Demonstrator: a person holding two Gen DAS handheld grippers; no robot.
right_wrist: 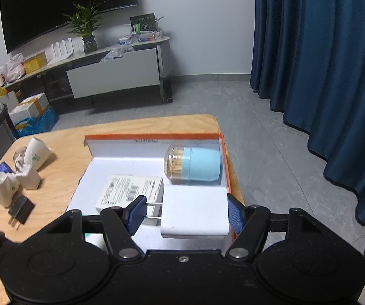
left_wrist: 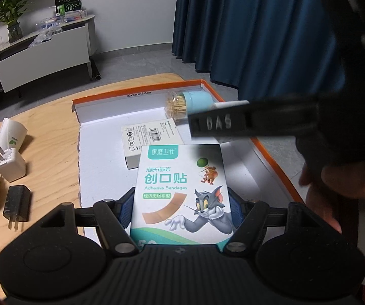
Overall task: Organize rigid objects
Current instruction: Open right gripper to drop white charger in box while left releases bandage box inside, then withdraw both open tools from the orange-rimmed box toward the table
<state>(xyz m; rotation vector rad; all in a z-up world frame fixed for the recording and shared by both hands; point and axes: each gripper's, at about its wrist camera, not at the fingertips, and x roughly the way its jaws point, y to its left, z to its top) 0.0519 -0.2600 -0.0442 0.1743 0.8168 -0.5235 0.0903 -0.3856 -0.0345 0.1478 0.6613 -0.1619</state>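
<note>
My left gripper [left_wrist: 181, 209] is shut on a box of adhesive bandages [left_wrist: 182, 190] with a cat and mouse picture, held over the orange-rimmed white box [left_wrist: 101, 137]. My right gripper [right_wrist: 186, 214] is shut on a white plug charger [right_wrist: 195, 211], held over the same box [right_wrist: 154, 137] at its near right side. Inside the box lie a white carton with a barcode [right_wrist: 131, 193] and a light blue toothpick jar [right_wrist: 195, 164] on its side at the far right. The right gripper's body crosses the left wrist view [left_wrist: 246, 122].
On the wooden table [left_wrist: 48, 117] left of the box lie a black plug adapter [left_wrist: 16, 207], a white plug charger [left_wrist: 11, 164] and white tubes with green leaf marks [left_wrist: 11, 133]. A blue curtain [right_wrist: 322, 50] hangs on the right; a TV stand [right_wrist: 106, 73] stands behind.
</note>
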